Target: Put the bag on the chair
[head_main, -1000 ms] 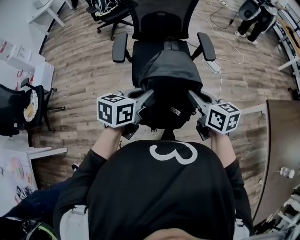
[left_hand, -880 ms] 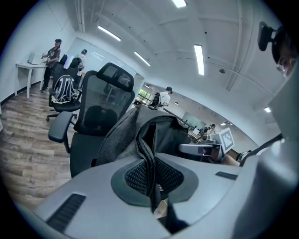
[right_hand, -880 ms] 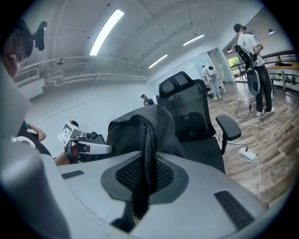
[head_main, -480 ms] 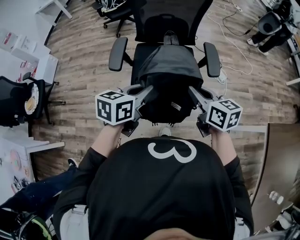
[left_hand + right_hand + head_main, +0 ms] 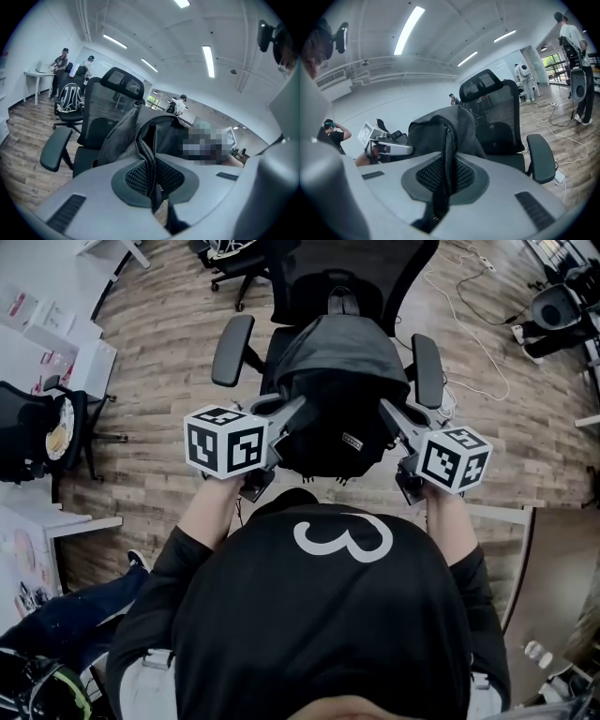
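Charcoal fabric bag (image 5: pixel 336 381) — soft, sagging — between left claw (image 5: pixel 298 409) and right claw (image 5: pixel 387 412), both clenched on its sides

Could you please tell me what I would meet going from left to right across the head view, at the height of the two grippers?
At the picture's left edge a dark office chair → left gripper → bag → right gripper.

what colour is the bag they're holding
The bag is dark grey, nearly black; the head view shows it best.
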The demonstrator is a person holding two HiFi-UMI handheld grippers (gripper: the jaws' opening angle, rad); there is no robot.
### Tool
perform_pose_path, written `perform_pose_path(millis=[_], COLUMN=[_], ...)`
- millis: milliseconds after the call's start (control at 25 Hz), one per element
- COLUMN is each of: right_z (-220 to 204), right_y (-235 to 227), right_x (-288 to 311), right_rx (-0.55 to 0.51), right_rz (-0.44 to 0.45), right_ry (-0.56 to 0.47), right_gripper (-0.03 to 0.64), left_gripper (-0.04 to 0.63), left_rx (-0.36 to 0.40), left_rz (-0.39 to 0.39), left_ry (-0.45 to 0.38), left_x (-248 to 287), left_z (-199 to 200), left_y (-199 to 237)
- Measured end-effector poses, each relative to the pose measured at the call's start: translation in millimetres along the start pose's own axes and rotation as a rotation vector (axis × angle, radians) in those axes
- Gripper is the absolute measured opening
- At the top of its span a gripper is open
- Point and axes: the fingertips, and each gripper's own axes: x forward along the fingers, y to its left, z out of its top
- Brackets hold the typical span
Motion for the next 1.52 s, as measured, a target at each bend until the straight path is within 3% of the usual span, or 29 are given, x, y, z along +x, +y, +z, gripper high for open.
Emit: perform_pose_path(millis=[120,320,600,1520], right_z=[-14.8,-8.6,34.7,91.4], right_y=[-1.7,-6.2,-28.8,-122.1], right_x=[0.2,6.5,35.4,142.7], right_rx=[-0.004,-0.002,0.017,0.084], right_rz=[-0.005,-0.015,-0.039,-0.122], right_ry=[-0.007,-0.015,0.017,0.039], right_gripper=[0.035,0.035,0.035,0.035], left_gripper=[0.025,0.025,0.025,0.025], left_rx=[0.003,0.018,-0.013,-0.043], left_rz=[-0.003,-0.007,-0.021,-0.069], left_ry=[-0.007,-0.01,0.004,0.109], left_x=[1.3,6.3,29.3,123.8], left_z=[-14.9,-5.5,39.6,114.1], left_y=[0.8,7.6,33.3,140.1])
